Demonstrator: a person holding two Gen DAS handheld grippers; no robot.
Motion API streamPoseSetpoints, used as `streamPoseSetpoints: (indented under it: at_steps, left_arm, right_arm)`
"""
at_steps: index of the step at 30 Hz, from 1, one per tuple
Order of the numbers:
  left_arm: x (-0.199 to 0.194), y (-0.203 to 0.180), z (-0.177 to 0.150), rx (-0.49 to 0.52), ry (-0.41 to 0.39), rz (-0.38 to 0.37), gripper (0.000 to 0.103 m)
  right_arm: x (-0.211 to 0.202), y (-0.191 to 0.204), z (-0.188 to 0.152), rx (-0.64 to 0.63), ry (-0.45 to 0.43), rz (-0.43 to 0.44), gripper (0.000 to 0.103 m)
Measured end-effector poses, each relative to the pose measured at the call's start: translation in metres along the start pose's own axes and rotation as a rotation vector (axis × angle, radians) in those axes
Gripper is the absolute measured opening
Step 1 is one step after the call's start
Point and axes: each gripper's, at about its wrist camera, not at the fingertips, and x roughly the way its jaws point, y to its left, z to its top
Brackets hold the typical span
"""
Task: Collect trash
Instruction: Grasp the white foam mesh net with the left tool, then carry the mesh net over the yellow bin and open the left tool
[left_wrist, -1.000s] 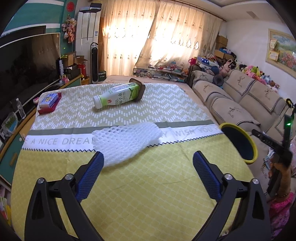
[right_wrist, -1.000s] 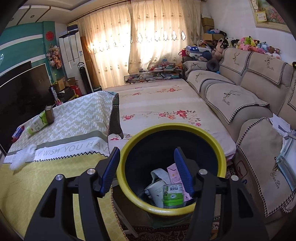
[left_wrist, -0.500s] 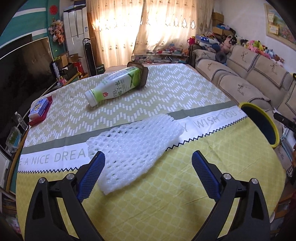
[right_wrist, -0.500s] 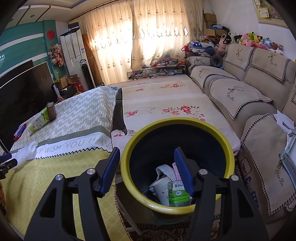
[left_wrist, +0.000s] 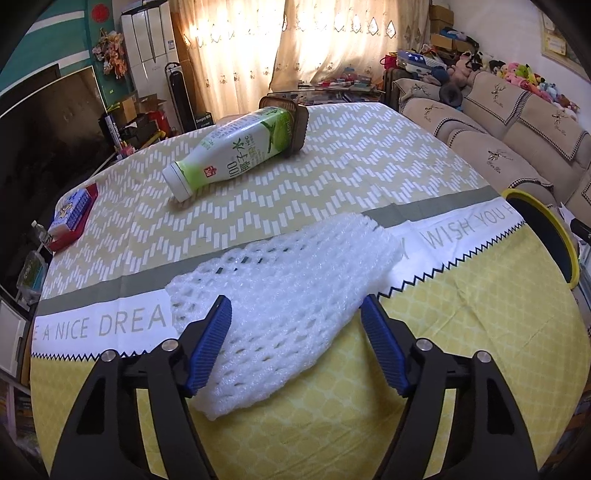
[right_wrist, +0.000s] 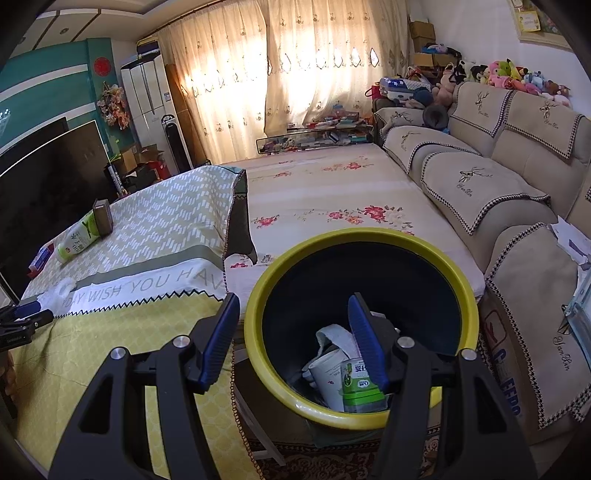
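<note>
Left wrist view: tablecloth (left_wrist: 369, 173) covers the table, yellow at the near end, chevron pattern further back. Yellow-rimmed bin (right_wrist: 458, 280) stands off the table's right edge, past the cloth hem; it holds a paper cup (right_wrist: 327, 373) and a green-white carton (right_wrist: 360, 387). White foam net sleeve (left_wrist: 291, 306) lies flat across the printed band. Green drink bottle (left_wrist: 236, 151) lies on its side further back, base against a brown box (left_wrist: 295, 114). Left gripper (left_wrist: 295, 347) straddles the sleeve's near end, jaws just been closing, pads at its edges but not clearly pressing. Right gripper (right_wrist: 291, 339) hangs over the bin's near rim, jaws apart, nothing gripped.
</note>
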Motion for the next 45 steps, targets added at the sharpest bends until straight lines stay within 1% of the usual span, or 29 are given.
streamPoseSetpoints:
  at_steps: [1, 4, 6, 7, 8, 9, 16, 22, 26, 31, 34, 36, 39, 42, 45]
  left_arm:
    - [0.001, 0.001, 0.001, -0.005, 0.0, -0.002, 0.068]
    - [0.004, 0.003, 0.004, -0.013, -0.002, -0.008, 0.058]
    - [0.004, 0.003, 0.006, -0.017, -0.015, -0.018, 0.042]
    - [0.003, 0.003, 0.007, -0.021, -0.022, -0.018, 0.038]
    - [0.001, 0.003, 0.008, -0.023, -0.03, -0.026, 0.017]
    - [0.001, 0.003, 0.01, -0.028, -0.029, -0.035, 0.012]
    - [-0.015, -0.003, 0.009, -0.029, -0.058, -0.065, 0.011]
    - [-0.051, -0.019, 0.019, -0.007, -0.127, -0.109, 0.011]
    - [-0.072, -0.036, 0.03, 0.011, -0.168, -0.158, 0.011]
    - [-0.092, -0.077, 0.047, 0.08, -0.202, -0.239, 0.011]
    - [-0.099, -0.11, 0.058, 0.124, -0.211, -0.311, 0.011]
    - [-0.103, -0.139, 0.065, 0.171, -0.214, -0.358, 0.012]
    - [-0.103, -0.179, 0.073, 0.229, -0.212, -0.406, 0.012]
    - [-0.1, -0.224, 0.08, 0.291, -0.201, -0.461, 0.012]
    - [-0.094, -0.26, 0.086, 0.333, -0.183, -0.508, 0.012]
  right_arm:
    - [0.0, 0.001, 0.0, -0.001, 0.0, 0.002, 0.058]
    - [0.0, 0.002, 0.0, -0.003, 0.0, 0.009, 0.058]
    - [0.0, 0.002, 0.0, -0.004, 0.0, 0.011, 0.058]
    - [-0.001, 0.002, 0.0, -0.004, -0.002, 0.012, 0.058]
    - [-0.002, 0.002, 0.0, -0.003, -0.003, 0.014, 0.058]
    - [-0.003, 0.001, 0.001, -0.003, -0.004, 0.016, 0.058]
    - [-0.011, 0.002, 0.003, 0.005, -0.019, 0.03, 0.058]
    - [-0.025, -0.006, 0.007, 0.02, -0.052, 0.022, 0.058]
    - [-0.036, -0.013, 0.008, 0.03, -0.076, 0.007, 0.058]
    - [-0.047, -0.026, 0.008, 0.04, -0.103, -0.027, 0.058]
    - [-0.054, -0.037, 0.007, 0.053, -0.119, -0.052, 0.058]
    - [-0.059, -0.046, 0.007, 0.063, -0.128, -0.067, 0.058]
    - [-0.066, -0.06, 0.005, 0.083, -0.143, -0.104, 0.058]
    - [-0.074, -0.079, 0.001, 0.109, -0.152, -0.146, 0.058]
    - [-0.08, -0.098, -0.002, 0.139, -0.157, -0.173, 0.058]
